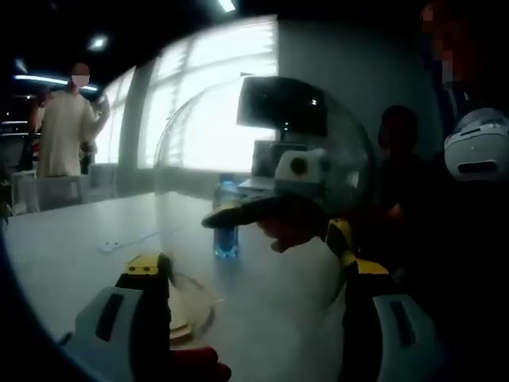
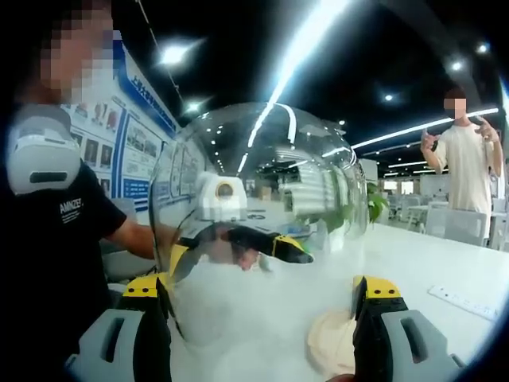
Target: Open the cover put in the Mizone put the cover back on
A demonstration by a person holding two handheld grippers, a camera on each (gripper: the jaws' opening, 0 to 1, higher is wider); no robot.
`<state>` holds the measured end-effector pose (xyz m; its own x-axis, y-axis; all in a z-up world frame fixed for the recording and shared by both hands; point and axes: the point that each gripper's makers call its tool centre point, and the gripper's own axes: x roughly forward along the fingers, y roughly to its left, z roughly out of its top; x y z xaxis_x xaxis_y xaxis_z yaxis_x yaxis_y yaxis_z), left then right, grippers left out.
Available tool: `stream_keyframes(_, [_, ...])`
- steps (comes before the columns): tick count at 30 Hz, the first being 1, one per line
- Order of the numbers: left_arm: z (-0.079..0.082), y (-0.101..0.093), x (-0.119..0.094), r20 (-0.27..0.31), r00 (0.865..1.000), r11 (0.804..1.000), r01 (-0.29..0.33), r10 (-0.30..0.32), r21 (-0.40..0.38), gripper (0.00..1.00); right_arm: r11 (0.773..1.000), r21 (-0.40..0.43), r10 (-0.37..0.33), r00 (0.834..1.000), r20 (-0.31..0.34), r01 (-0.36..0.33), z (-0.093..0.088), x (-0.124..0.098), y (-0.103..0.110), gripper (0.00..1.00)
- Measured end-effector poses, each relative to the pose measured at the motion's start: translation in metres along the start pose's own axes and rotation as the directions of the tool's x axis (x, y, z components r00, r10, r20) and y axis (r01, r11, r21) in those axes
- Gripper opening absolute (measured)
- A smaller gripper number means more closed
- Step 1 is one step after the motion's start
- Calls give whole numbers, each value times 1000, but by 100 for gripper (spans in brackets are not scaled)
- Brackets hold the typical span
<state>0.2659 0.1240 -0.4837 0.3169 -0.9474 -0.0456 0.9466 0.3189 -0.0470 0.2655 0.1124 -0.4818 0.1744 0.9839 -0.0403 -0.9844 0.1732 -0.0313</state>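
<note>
A clear dome cover (image 1: 238, 135) is lifted off the table and held between the jaws of my left gripper (image 1: 254, 274), which press on its two sides. Beyond it, the blue Mizone bottle (image 1: 225, 227) stands upright on the white table (image 1: 79, 231). The round wooden base (image 1: 192, 309) lies below, by my left jaw. In the right gripper view the same dome cover (image 2: 262, 183) sits between the jaws of my right gripper (image 2: 258, 290), with the wooden base (image 2: 334, 341) low on the right. Each gripper appears through the glass from the opposite side.
The person holding the grippers stands close, in a dark shirt (image 2: 71, 231). Another person (image 1: 67, 119) in a light shirt stands across the room. A white power strip (image 1: 119, 243) lies on the table. Chairs (image 2: 465, 223) line the far side.
</note>
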Motion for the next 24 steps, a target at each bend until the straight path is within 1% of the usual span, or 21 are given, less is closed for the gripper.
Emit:
stream_keyframes(4, [1,-7,2,10,1000,1000,1,-2,6,76,1000,-11,0,1000,-1,0,3,-3,4,90])
stream_keyframes(7, [1,-8,4,17,1000,1000,4,-4,0,76,1000,-13,-1,1000,0,1,3,-6,3,90])
stream_keyframes(13, [-2,-11,7,2,1000,1000,8,-8,1,77,1000,-20,-1,1000,-10,1,-1,-8,3,90])
stream_keyframes(20, [-4,-14,6,-1,1000,1000,6,-6,-4,77,1000,-18,3,1000,-4,-3,-2,-7,4,90])
stream_keyframes(24, [-8,-16,4,-6,1000,1000,1,-1,-9,77,1000,-10,10,1000,-5,-10,-6,-5,6,90])
